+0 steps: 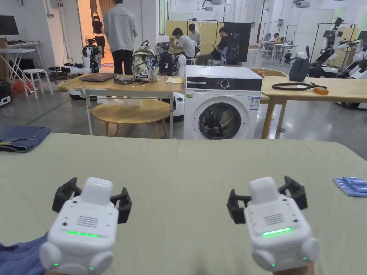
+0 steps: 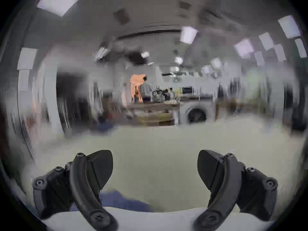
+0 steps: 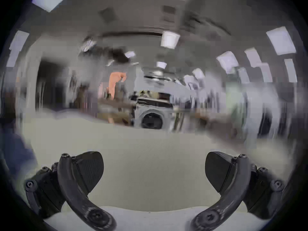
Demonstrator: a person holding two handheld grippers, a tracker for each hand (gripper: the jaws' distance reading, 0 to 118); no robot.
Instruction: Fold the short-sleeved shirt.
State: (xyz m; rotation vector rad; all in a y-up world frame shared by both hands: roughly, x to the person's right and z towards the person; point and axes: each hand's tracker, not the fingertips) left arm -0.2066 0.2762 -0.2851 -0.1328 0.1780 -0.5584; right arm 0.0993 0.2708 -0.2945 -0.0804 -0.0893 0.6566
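Observation:
A blue garment (image 1: 19,256) lies bunched at the near left corner of the green-covered table (image 1: 186,172), partly under my left gripper (image 1: 91,195). In the left gripper view the blue cloth (image 2: 121,201) sits just below and between the jaws, untouched. My left gripper (image 2: 155,169) is open with nothing between its jaws. My right gripper (image 1: 267,195) hovers over bare table on the right, and its jaws stand wide apart (image 3: 154,171), holding nothing. Whether the blue garment is the short-sleeved shirt I cannot tell.
Folded denim (image 1: 21,138) lies at the table's far left corner. A striped blue cloth (image 1: 353,186) sits at the right edge. Beyond the table stand a washing machine (image 1: 222,104), wooden tables (image 1: 122,86) and several people.

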